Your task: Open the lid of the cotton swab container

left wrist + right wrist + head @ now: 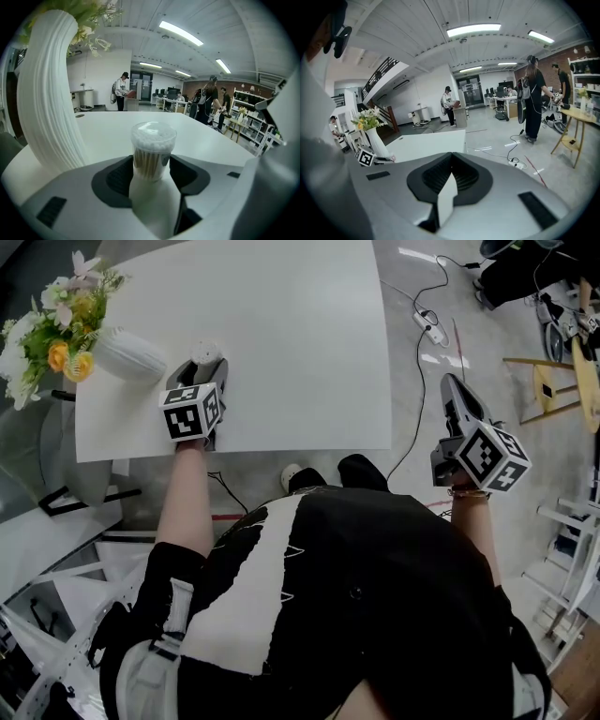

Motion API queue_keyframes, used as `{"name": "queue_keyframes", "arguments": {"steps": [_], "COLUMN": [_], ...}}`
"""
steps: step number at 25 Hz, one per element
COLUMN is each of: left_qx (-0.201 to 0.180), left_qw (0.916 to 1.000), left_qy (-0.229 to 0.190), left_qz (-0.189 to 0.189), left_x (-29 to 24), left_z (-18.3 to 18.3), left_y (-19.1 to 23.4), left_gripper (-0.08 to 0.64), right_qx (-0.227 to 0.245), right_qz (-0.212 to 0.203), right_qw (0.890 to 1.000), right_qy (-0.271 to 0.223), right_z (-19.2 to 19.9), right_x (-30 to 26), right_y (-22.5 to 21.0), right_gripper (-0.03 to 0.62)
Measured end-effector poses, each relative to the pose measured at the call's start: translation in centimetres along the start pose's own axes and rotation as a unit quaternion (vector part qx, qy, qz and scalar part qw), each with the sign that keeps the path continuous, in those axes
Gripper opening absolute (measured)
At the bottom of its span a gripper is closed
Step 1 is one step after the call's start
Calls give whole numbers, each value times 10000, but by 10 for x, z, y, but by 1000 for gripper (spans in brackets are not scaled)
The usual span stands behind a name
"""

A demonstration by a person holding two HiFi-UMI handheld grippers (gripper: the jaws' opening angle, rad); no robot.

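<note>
One lidded cotton swab container point(152, 150), packed with swabs, stands beside the flower vase point(47, 93) near the table point(300, 334) edge, between the left gripper's point(151, 164) closing fingers point(119, 176). The right gripper point(451, 176), fingers together, hangs off the table.

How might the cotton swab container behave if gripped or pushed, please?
Tall and narrow, the cotton swab container would probably tip if pushed high. Its clear wall looks smooth, so perhaps slippery. Holding only swabs, it is likely light.

The clear cylindrical cotton swab container point(204, 352) stands on the white table point(291, 334), just right of the ribbed white vase point(127, 354), between the left hand-held gripper's point(201, 366) closing jaws.
</note>
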State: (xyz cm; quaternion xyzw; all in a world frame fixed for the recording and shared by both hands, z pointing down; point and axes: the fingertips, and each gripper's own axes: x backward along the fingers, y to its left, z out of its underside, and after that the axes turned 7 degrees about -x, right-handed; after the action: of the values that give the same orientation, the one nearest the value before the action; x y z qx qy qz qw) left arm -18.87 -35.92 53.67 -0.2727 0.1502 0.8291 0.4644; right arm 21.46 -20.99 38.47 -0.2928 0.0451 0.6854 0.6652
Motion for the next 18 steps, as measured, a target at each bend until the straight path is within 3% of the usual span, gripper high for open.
{"name": "queue_keyframes", "arguments": {"steps": [9,18], "left_qx": [239,391], "left_qw": [9994,9974], "left_qy": [-248,-476], "left_qz": [40,387], "left_x": [12,44], "left_z": [-1,-17], "left_y": [-16,-55], "left_gripper": [247,245], "right_qx": [26,-61], "right_qz": [-268,-980], "right_qw": [9996,9944], "right_qy": [64,391], "right_z": [9,32], "right_x": [-5,-27], "right_y": [17,65], "right_gripper": [5,5]}}
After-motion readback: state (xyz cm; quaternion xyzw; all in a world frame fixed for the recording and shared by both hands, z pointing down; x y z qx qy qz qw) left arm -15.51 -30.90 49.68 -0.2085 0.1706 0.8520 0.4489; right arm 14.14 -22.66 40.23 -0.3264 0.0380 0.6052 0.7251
